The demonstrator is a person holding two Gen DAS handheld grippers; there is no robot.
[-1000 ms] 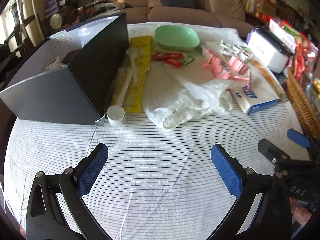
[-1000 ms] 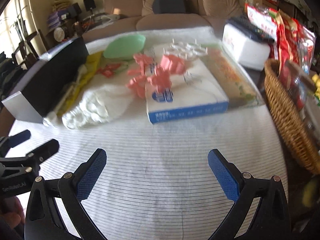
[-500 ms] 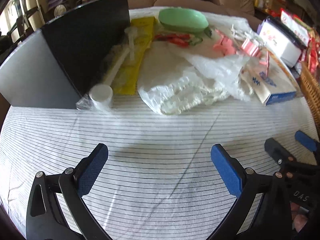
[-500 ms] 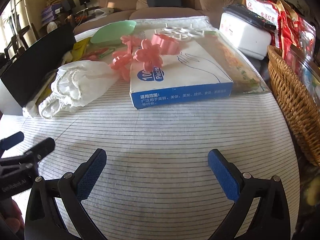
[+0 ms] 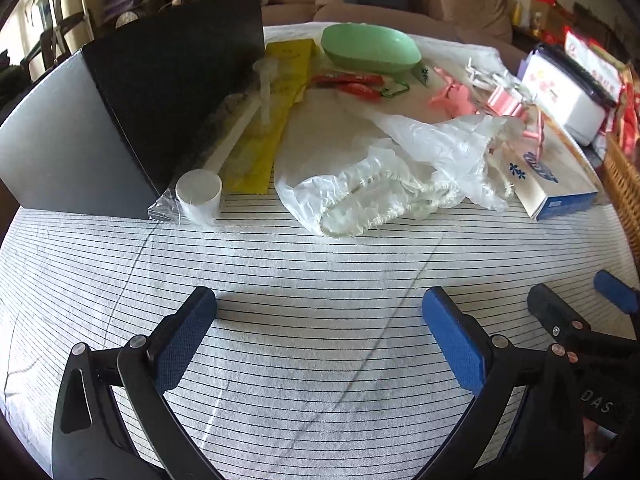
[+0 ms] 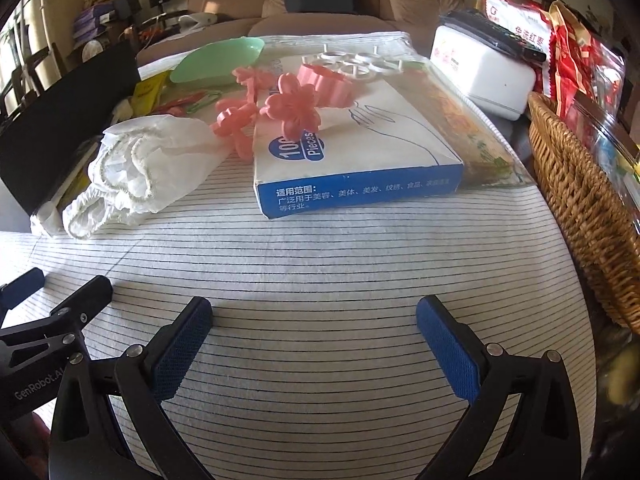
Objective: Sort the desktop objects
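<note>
Two claws hovering low over the striped tabletop (image 5: pixel 320 264), left claw (image 5: pixel 320 340) and right claw (image 6: pixel 314 340) both gaping wide and empty, pink flower cutters (image 6: pixel 292 108) resting on the blue-edged box (image 6: pixel 360 160), black box (image 5: pixel 160 92) partly hiding a bagged white tube (image 5: pixel 200 194).

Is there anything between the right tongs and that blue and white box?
Nothing visible. The right tongs are open over bare striped tablecloth, and the blue and white box lies straight ahead. Pink flower pieces rest on top of it.
</note>
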